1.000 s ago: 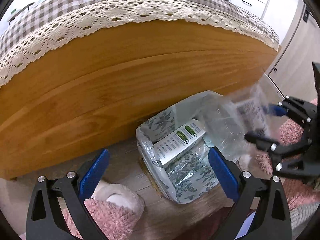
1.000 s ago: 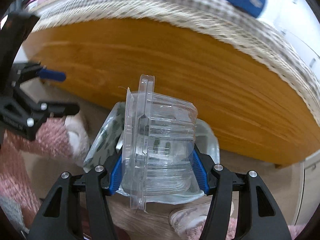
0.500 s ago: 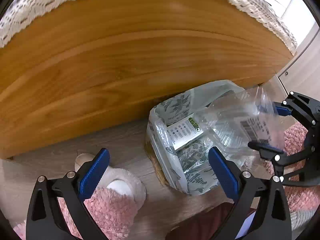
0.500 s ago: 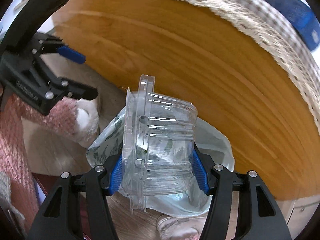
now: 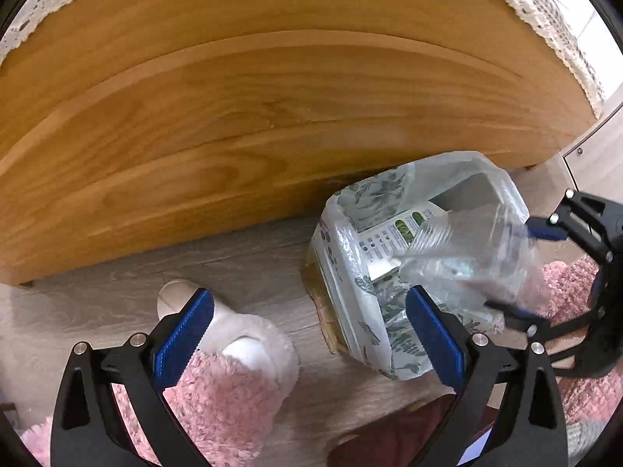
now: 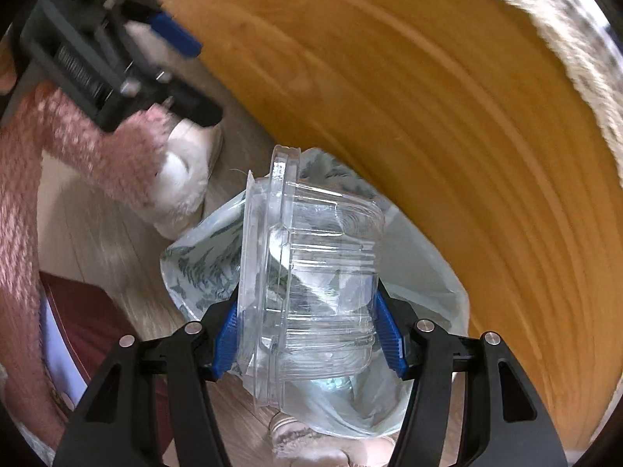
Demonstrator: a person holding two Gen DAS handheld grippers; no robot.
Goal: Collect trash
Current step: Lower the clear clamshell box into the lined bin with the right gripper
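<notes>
Fingers (image 6: 383, 330) of the right gripper (image 6: 307, 334) pinch a clear ribbed plastic clamshell container (image 6: 311, 292) over the bin (image 5: 342, 272), which is lined with a thin leaf-printed bag and stands on grey wood-look floor (image 5: 233, 264) against a honey-coloured wooden panel (image 5: 272, 116). Left gripper (image 5: 307, 334) fingers stand spread, empty, above a fluffy pink slipper (image 5: 233, 381). A printed carton (image 5: 389, 241) lies inside the bin.

Clear plastic clamshell container (image 6: 311, 292): ribbed walls, lid flange projecting along one edge, standing on edge between two blue pads that press its opposite sides, directly over the mouth of the bin. Bin (image 5: 342, 272): on the wood floor just beside the wooden panel, lined with a translucent leaf-printed bag (image 5: 393, 334). Inside the bin, a white carton (image 5: 389, 237) with green marks lies tilted.
</notes>
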